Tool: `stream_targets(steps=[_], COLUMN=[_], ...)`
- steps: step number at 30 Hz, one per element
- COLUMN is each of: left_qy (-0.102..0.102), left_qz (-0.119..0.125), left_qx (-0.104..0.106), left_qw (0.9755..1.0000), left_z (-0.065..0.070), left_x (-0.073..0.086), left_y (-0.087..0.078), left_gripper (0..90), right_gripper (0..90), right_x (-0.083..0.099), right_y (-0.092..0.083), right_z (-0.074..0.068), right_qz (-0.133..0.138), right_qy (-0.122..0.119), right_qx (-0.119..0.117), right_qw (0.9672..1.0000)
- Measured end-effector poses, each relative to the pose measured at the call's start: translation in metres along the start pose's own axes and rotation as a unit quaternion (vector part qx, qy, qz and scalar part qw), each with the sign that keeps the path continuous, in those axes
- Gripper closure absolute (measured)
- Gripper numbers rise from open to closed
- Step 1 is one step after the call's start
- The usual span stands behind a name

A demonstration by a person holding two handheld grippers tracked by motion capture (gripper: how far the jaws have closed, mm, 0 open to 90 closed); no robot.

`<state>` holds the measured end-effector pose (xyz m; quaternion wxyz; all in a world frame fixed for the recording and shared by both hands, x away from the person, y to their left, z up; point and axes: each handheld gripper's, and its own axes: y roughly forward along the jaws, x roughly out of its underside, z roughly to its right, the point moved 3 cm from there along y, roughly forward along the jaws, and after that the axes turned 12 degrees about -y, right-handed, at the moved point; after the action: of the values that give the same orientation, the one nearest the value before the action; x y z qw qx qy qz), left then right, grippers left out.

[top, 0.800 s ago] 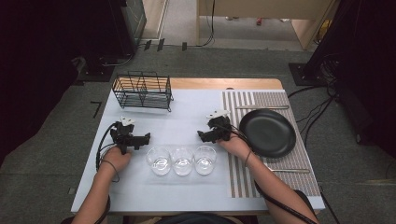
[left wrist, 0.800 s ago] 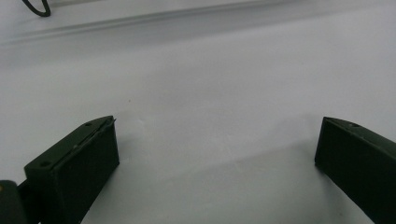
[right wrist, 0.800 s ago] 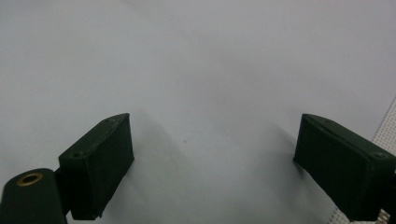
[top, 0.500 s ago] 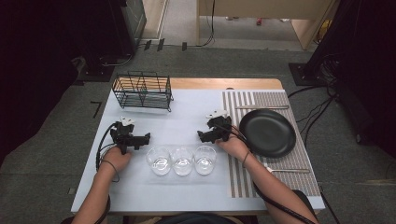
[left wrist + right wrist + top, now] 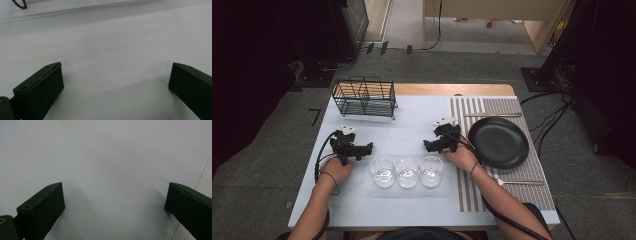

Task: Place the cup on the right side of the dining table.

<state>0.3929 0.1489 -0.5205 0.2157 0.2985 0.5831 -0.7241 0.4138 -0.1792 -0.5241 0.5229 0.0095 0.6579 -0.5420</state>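
Three clear glasses stand in a row near the front edge of the worktop (image 5: 362,205) — the left glass (image 5: 383,172), the middle glass (image 5: 407,172) and the right glass (image 5: 431,170), all upright and apparently empty. The left claw (image 5: 368,148) rests just left of the row, nearest the left glass, while the right claw (image 5: 428,146) sits just behind the right glass; each points inward, its jaws wide apart over bare surface. Behind stands an empty wire rack (image 5: 364,97) — likely their destination — and a bare black plate (image 5: 498,142) lies to the right.
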Motion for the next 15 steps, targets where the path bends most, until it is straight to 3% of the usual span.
stream_targets(steps=[15], left_qy=[0.000], left_qz=[0.001], left_qx=[-0.001], left_qw=[1.0000], left_z=[0.0002], left_x=[0.0002], left_y=[-0.0001], left_gripper=[0.0], right_gripper=[2.2], right_x=[-0.0017], right_y=[0.0004], right_z=[0.0000], right_qz=[-0.007], right_qy=[0.002], right_qx=[-0.001], right_qw=[1.0000])
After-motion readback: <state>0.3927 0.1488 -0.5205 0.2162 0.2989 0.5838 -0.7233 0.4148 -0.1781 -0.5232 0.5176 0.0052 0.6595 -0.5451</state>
